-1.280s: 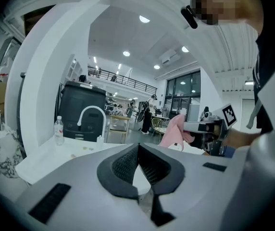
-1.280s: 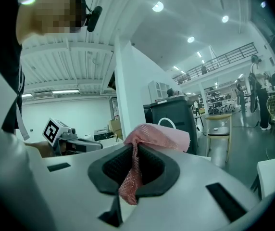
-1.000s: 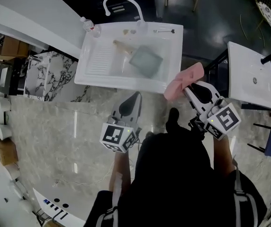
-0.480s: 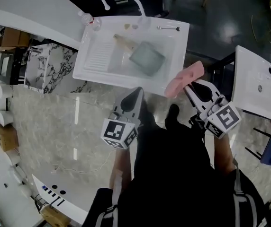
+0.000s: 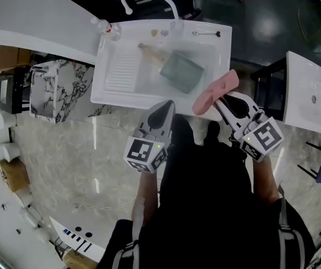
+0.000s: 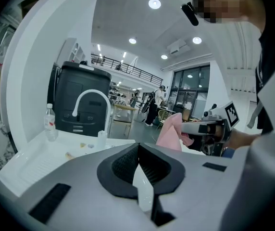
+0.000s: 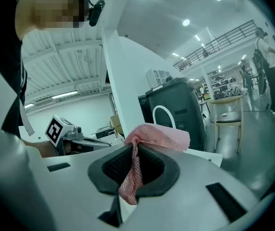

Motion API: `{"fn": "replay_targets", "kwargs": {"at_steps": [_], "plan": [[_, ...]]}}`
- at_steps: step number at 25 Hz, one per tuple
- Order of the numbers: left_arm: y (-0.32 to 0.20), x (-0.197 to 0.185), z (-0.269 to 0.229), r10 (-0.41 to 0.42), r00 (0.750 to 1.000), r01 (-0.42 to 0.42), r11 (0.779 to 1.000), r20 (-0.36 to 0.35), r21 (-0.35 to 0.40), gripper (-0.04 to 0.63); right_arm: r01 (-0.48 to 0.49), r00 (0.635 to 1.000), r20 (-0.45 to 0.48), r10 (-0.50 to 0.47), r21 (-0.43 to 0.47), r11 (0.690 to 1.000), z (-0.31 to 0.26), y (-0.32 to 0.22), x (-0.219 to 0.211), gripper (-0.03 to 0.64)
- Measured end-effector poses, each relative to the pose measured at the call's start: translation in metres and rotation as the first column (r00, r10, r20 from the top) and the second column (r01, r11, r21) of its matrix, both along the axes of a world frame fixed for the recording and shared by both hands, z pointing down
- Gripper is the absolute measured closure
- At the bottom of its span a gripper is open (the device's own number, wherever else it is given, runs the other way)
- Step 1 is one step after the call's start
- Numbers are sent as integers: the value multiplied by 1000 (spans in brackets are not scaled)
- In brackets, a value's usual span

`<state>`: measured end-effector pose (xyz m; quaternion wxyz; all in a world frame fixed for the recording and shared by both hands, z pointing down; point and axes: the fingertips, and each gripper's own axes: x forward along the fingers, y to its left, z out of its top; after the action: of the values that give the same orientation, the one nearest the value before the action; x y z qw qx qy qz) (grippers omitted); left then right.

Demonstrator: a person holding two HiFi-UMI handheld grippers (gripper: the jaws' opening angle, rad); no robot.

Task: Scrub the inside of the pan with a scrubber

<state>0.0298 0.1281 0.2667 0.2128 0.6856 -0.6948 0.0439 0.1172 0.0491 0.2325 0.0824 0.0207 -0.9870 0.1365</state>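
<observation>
The right gripper (image 5: 222, 102) pinches the pink scrubber (image 5: 215, 92) over the sink's (image 5: 107, 97) near rim, the left gripper (image 6: 138, 150) beside it has jaws pressed together on nothing, and the pan (image 5: 182, 72) lies in the basin.

L claw (image 5: 168, 104) & R claw (image 5: 221, 101): grey shells, black pads (image 6: 123, 163), white cubes (image 5: 145, 154) w/ black square markers; black top (image 5: 205, 206).

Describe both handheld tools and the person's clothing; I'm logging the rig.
The left tool and right tool are pale grey wedge-shaped bodies with black ribbed inner pads. Each carries a white cube printed with black square markers. The person wears a black top.
</observation>
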Motion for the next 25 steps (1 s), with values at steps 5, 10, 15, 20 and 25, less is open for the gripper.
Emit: {"fn": "replay_targets", "kwargs": {"at_steps": [5, 10, 15, 20, 25], "plan": [[-25, -52, 11, 96, 995, -96, 995, -1, -8, 563, -75, 997, -30, 75, 14, 997, 1, -11, -44, 575], [-51, -105, 21, 174, 985, -174, 985, 11, -10, 563, -147, 987, -66, 149, 24, 989, 10, -23, -86, 575], [-67, -145, 47, 242, 970, -242, 969, -15, -49, 563, -211, 966, -146, 212, 18, 977, 29, -24, -120, 575], [-85, -173, 85, 308, 951, -308, 945, -15, -113, 563, -242, 950, -200, 240, 16, 970, 53, -23, -147, 575], [-96, -195, 135, 338, 941, -334, 920, -16, -204, 561, -273, 929, -264, 258, -19, 962, 87, -24, -160, 575]]}}
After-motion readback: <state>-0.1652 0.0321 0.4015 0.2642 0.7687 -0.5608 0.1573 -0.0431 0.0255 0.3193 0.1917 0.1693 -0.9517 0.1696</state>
